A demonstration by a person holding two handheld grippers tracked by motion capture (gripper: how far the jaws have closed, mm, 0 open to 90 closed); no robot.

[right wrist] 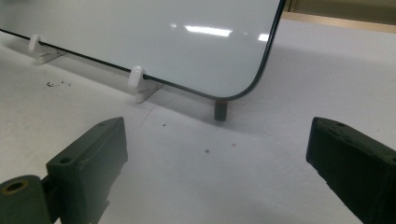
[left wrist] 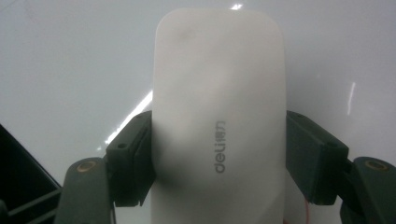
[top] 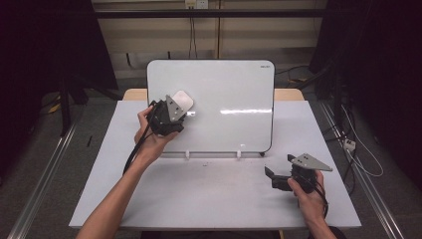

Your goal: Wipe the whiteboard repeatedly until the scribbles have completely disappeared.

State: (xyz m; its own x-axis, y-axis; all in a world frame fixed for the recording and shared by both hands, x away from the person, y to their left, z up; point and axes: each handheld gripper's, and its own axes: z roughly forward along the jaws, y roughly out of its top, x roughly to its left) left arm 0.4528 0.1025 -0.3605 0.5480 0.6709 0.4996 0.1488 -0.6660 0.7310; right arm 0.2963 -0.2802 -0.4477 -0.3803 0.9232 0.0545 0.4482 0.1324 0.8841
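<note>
Pale grey tabletop (top: 209, 199) is carrying a glossy white rounded whiteboard (top: 234, 89) propped on small clips. Left gripper (top: 171, 113) is clamping a white oblong plastic eraser (left wrist: 218, 116) against the board's upper left. Right gripper (top: 281, 172) is resting below the board's lower right corner, jaws spread with nothing between them.

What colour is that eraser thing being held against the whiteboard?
The eraser is white with grey lettering, clearest in the left gripper view.

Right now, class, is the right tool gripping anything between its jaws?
No: in the right gripper view the right tool stands with its jaws wide apart, with only bare table between them.
</note>
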